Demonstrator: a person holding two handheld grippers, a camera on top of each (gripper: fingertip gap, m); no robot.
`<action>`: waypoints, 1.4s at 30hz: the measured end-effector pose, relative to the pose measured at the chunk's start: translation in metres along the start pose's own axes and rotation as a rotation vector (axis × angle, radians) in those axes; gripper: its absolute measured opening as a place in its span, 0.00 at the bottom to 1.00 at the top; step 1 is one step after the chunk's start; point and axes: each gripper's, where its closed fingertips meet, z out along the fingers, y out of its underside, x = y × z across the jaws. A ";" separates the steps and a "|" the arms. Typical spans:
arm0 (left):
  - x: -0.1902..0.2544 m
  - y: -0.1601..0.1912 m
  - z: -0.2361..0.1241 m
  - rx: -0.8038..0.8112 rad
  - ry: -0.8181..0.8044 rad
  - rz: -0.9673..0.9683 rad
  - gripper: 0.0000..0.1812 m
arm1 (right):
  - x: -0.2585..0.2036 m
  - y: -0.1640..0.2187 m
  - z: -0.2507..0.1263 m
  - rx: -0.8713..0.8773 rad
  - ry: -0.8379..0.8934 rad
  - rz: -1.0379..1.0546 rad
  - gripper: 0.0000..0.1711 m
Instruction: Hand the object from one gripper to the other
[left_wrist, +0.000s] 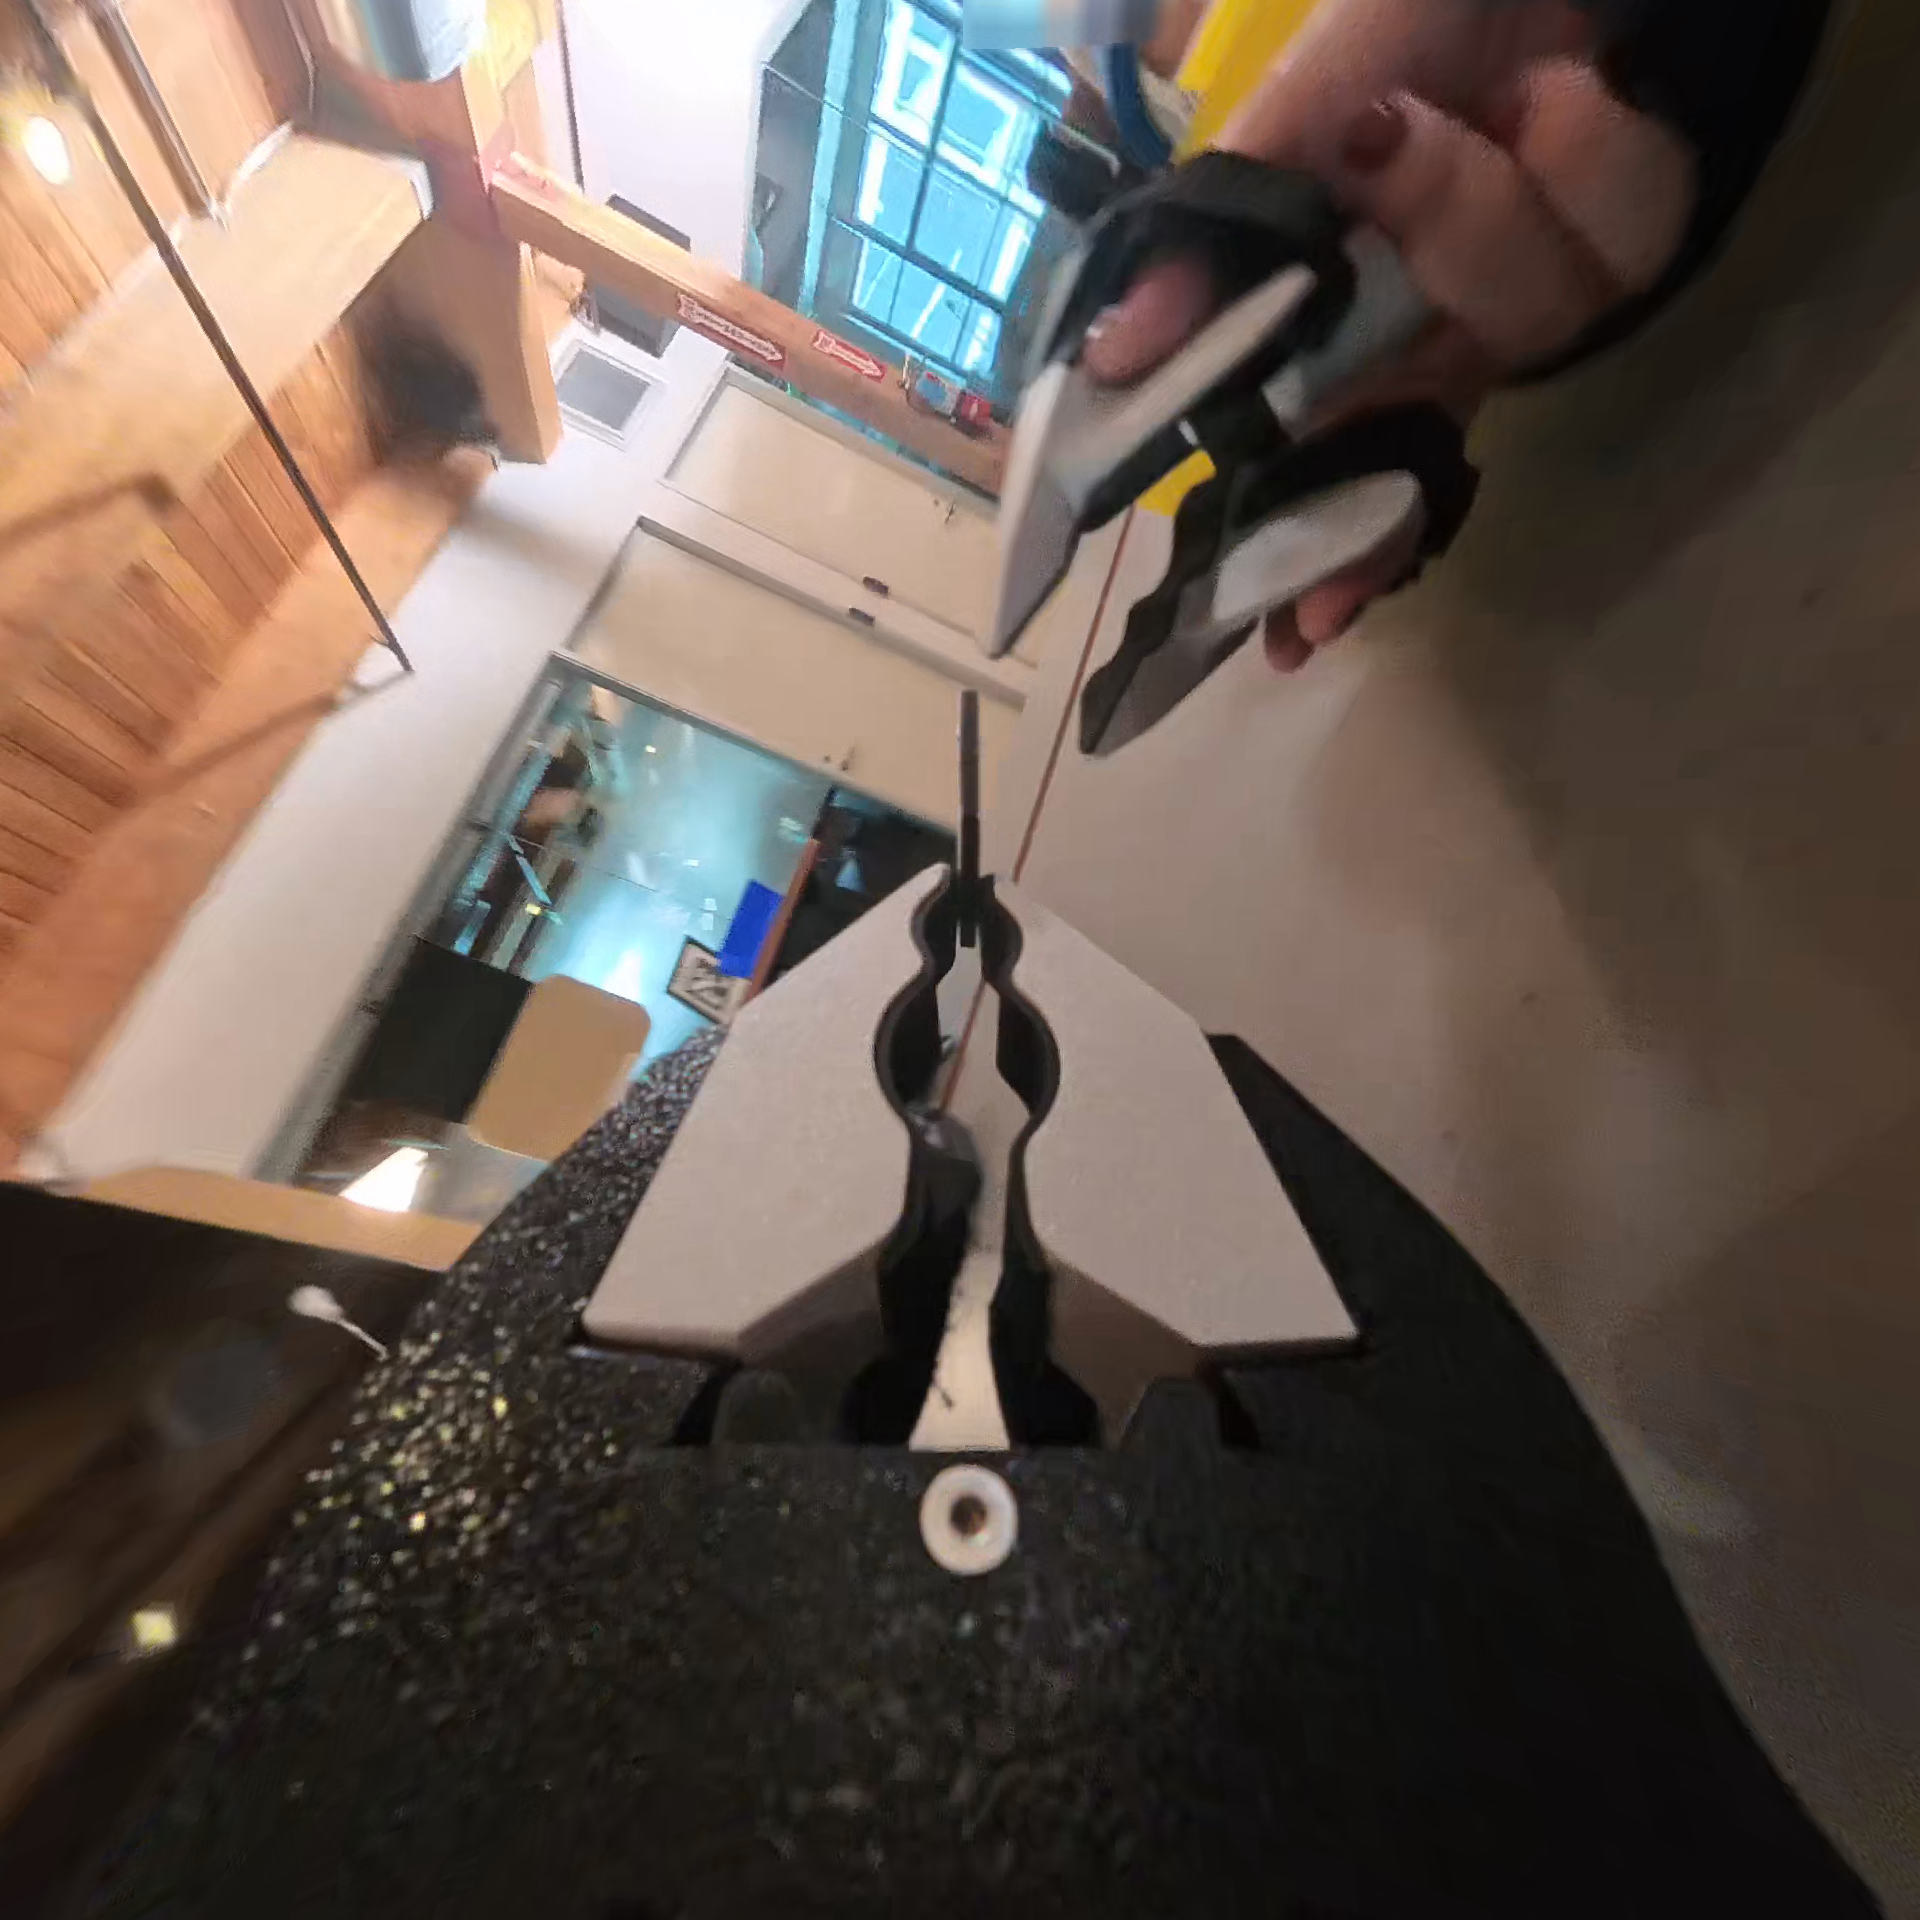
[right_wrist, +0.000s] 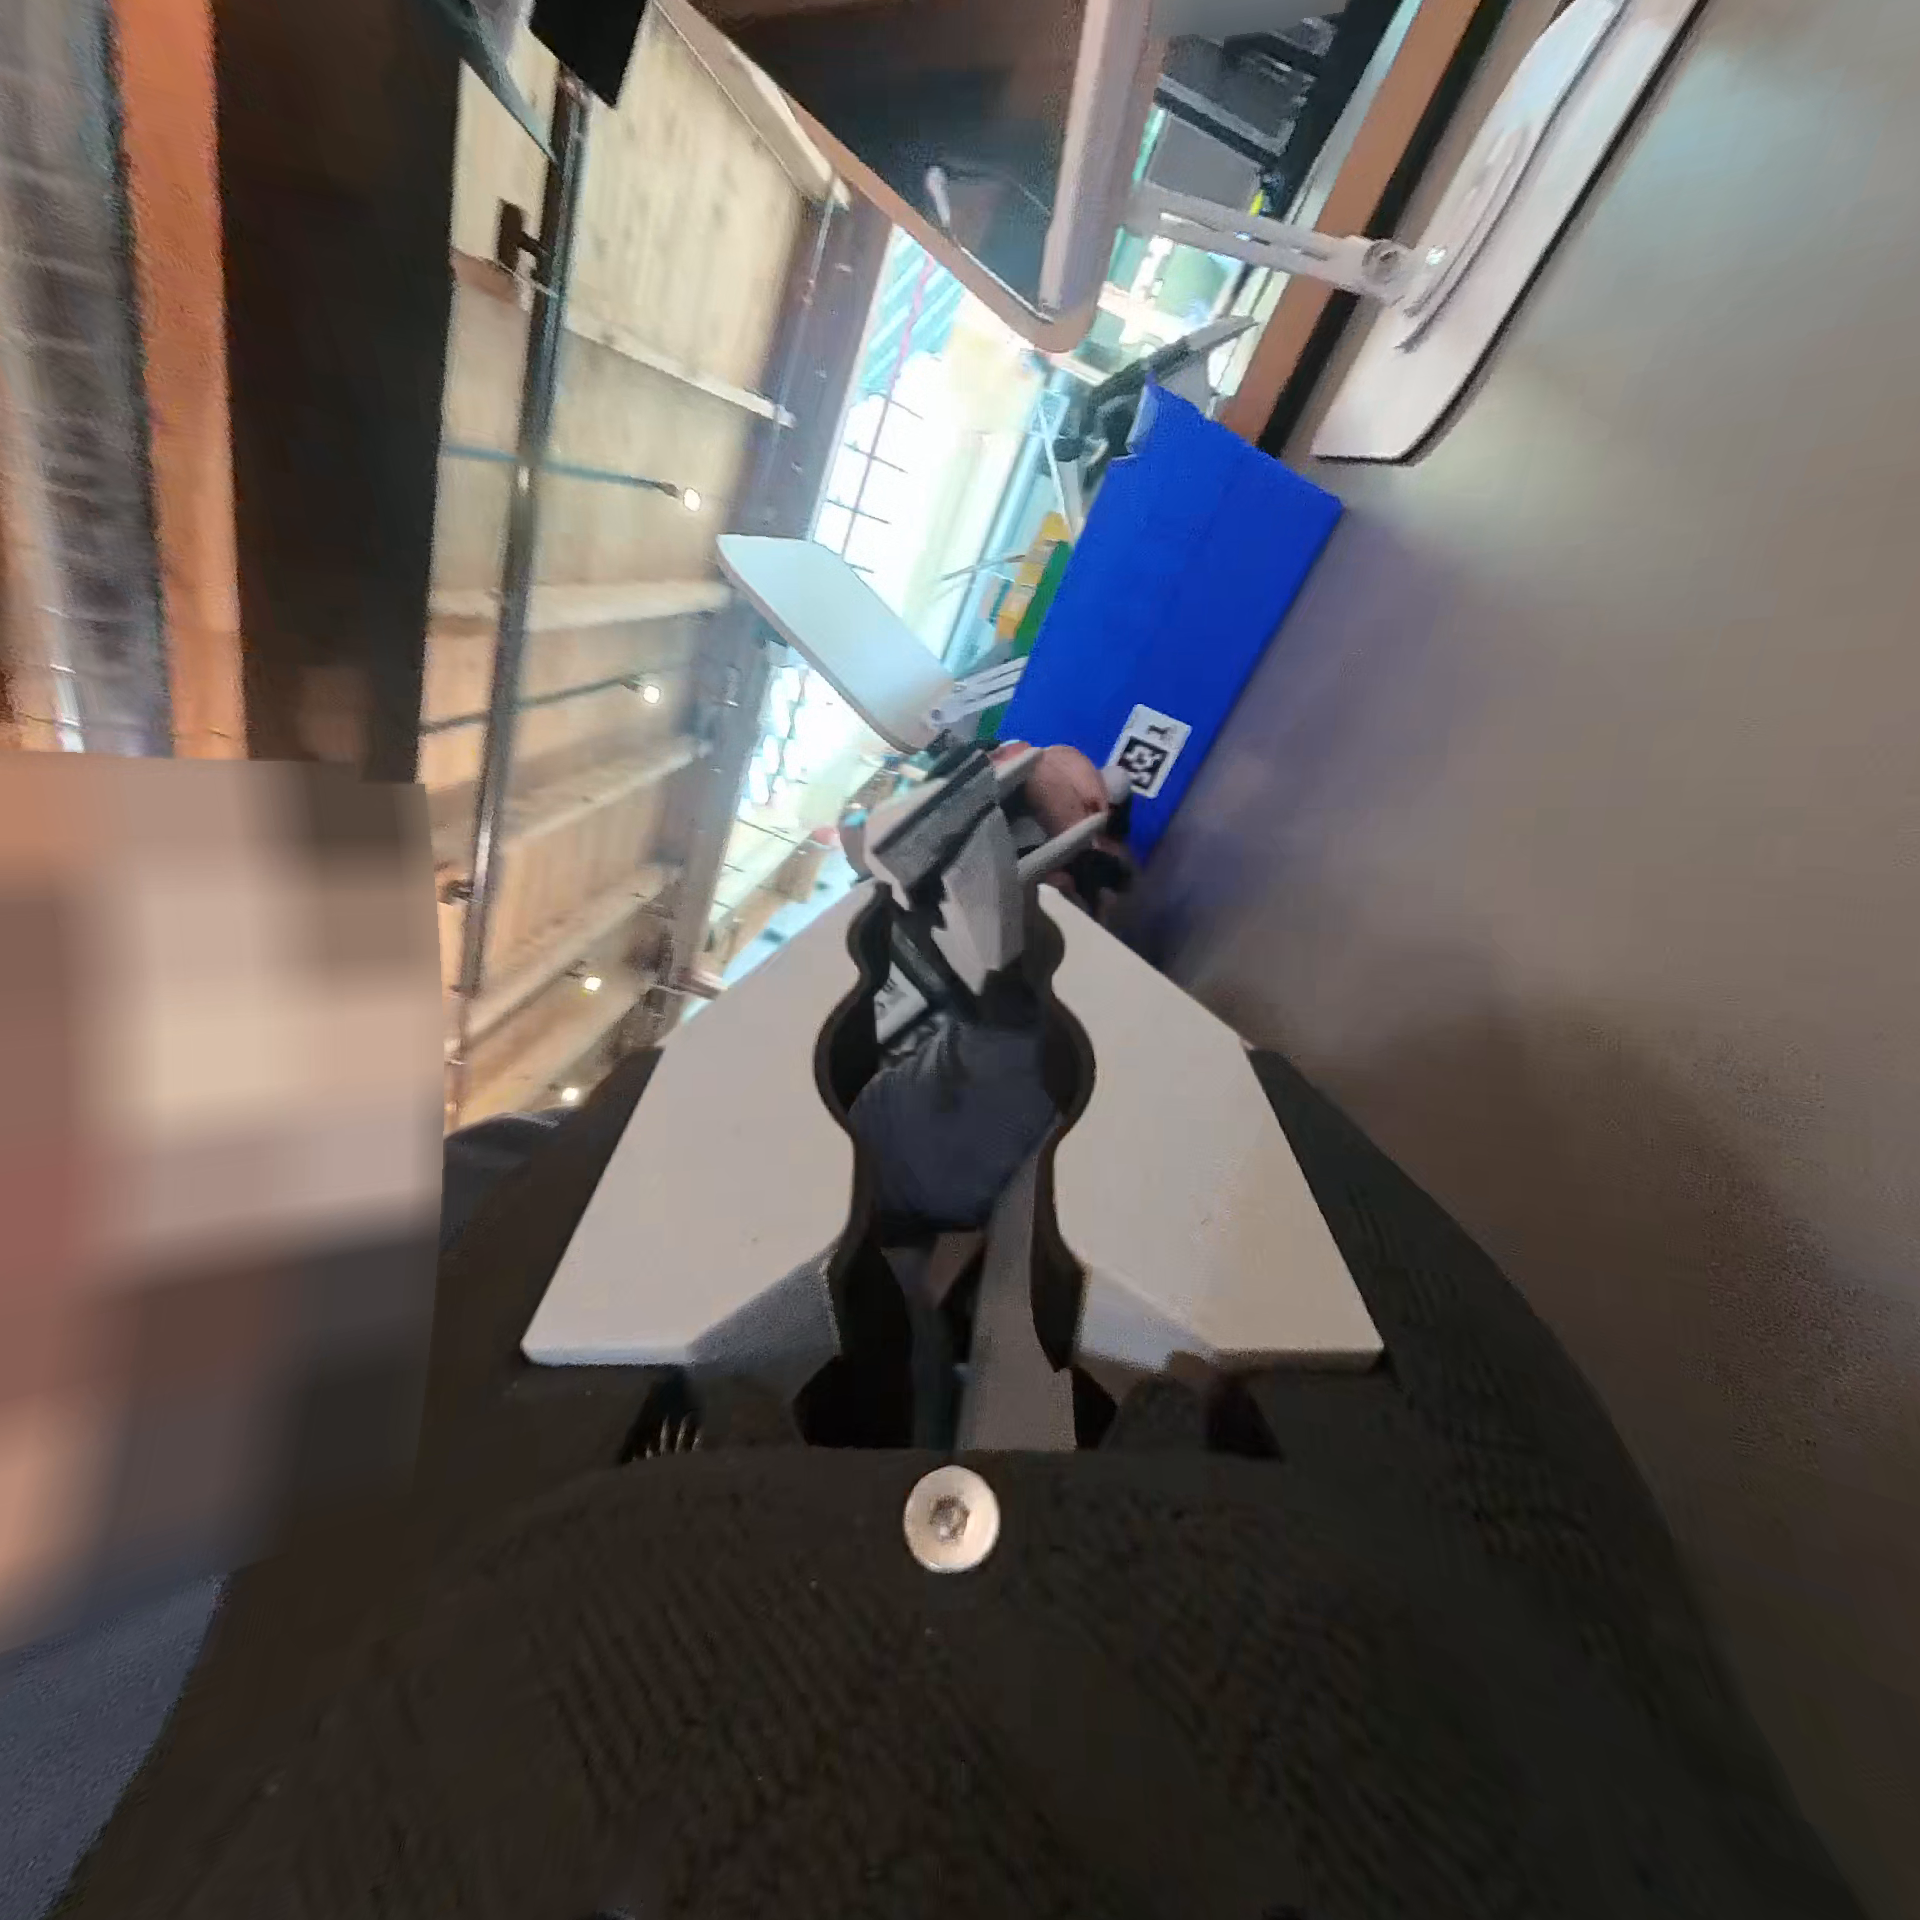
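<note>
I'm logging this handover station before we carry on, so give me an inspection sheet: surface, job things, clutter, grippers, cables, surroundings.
Surface: pale beige top, smooth.
Job's things: thin black stick, pinched at the left gripper's tips and jutting forward.
Clutter: blue box bearing a black-and-white tag, at the surface's far edge.
Grippers: left gripper shut on the stick; right gripper open, held in a hand, near the stick's free end but not touching it.
Cables: thin red line; cannot tell whether it is a cord or a marking.
Surroundings: wooden beams, windows, white cabinets.
</note>
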 end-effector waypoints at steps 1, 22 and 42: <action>0.003 -0.001 0.001 -0.010 0.000 0.065 0.00 | -0.001 0.001 0.000 -0.008 -0.012 0.016 0.14; 0.011 -0.026 -0.004 0.263 0.523 -1.171 0.13 | -0.028 0.002 0.003 -0.015 0.104 -0.859 0.01; 0.014 -0.018 0.000 0.156 0.312 -0.727 0.01 | -0.007 0.017 0.009 -0.124 0.132 -0.715 0.22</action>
